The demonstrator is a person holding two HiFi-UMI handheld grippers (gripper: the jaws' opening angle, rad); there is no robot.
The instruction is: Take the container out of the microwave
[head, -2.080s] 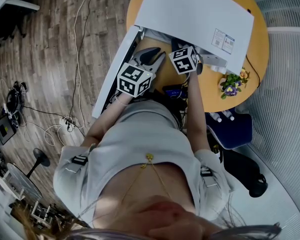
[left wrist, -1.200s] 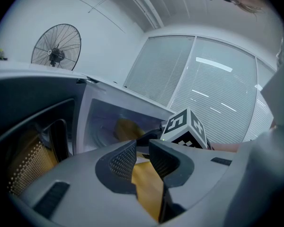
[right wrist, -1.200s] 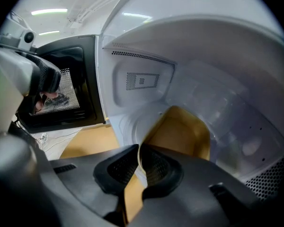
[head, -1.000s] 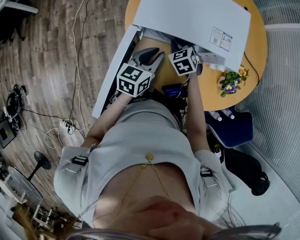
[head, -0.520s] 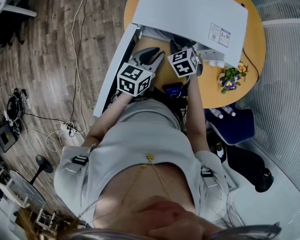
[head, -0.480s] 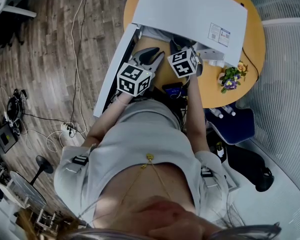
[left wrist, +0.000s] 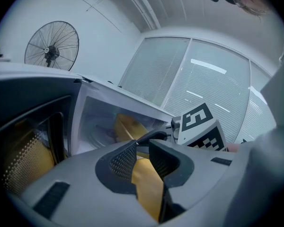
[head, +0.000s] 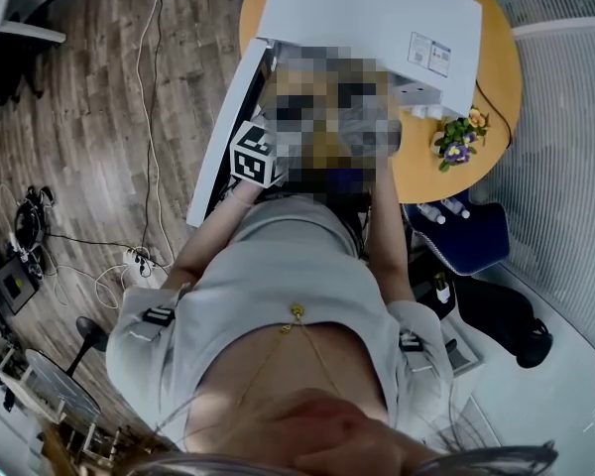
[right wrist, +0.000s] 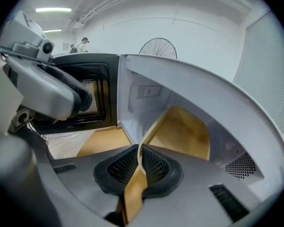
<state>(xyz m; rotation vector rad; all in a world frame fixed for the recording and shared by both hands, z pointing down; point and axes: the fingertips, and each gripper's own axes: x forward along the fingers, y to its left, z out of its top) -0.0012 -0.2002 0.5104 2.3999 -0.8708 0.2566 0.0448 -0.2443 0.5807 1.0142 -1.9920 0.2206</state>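
Note:
The white microwave (head: 377,18) stands on a round orange table (head: 496,77) with its door (head: 228,117) swung open to the left. A tan paper container (right wrist: 182,131) sits inside the cavity. My right gripper (right wrist: 140,162) is shut on its thin near rim. My left gripper (left wrist: 142,150) hovers in front of the opening with its jaws apart and nothing pinched between them. From the left gripper view I see the container (left wrist: 128,126) and the right gripper's marker cube (left wrist: 201,129). In the head view a mosaic patch hides both jaws; only the left marker cube (head: 256,154) shows.
A small pot of flowers (head: 456,145) stands on the table beside the microwave. Two bottles (head: 441,209) lie on a dark blue seat (head: 471,251). Cables and a power strip (head: 134,259) lie on the wooden floor. A standing fan (right wrist: 157,48) is behind.
The head view has drifted slightly, so the microwave and table sit higher in the picture. A mosaic patch now covers both grippers' jaws. The left marker cube stays by the door.

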